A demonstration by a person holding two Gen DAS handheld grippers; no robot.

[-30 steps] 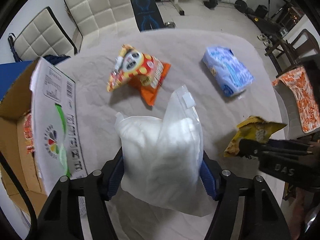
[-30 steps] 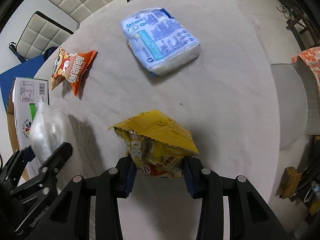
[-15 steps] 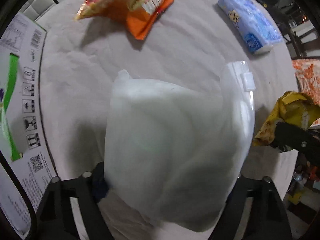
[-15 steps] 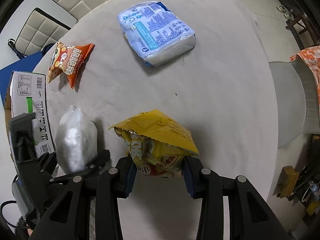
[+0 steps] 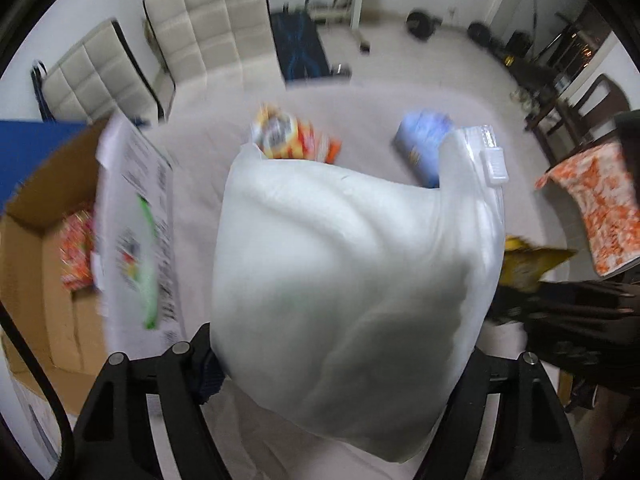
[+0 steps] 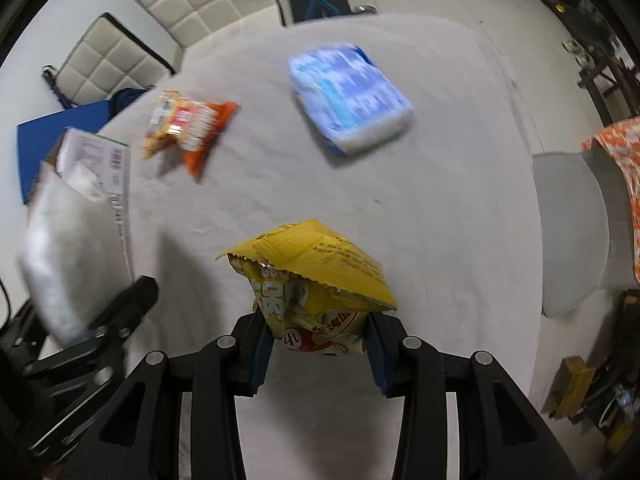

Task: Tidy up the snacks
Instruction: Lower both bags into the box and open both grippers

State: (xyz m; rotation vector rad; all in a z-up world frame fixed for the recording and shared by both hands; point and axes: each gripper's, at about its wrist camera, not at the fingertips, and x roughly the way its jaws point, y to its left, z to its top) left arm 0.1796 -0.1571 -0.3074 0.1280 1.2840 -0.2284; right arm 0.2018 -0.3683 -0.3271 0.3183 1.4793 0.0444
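My left gripper [image 5: 340,364] is shut on a big white translucent zip bag [image 5: 352,292], lifted above the table and filling most of the left wrist view. My right gripper [image 6: 318,344] is shut on a yellow snack bag [image 6: 316,280], held over the table's near side. An orange snack bag [image 6: 188,128] and a blue-white pack [image 6: 350,98] lie on the grey table [image 6: 440,208] farther back. The open cardboard box [image 5: 44,264] sits at the left with a red-orange packet [image 5: 76,248] inside.
The box's white printed flap [image 5: 136,232] stands up between the box and the table. Two white padded chairs [image 6: 160,12] stand behind the table. A grey chair [image 6: 576,232] with orange patterned cloth [image 6: 620,168] is at the right. Gym gear sits on the far floor.
The left gripper has lifted and tilted back up with the white bag, bringing the box and chairs into view. The right gripper has risen a little with the yellow bag.
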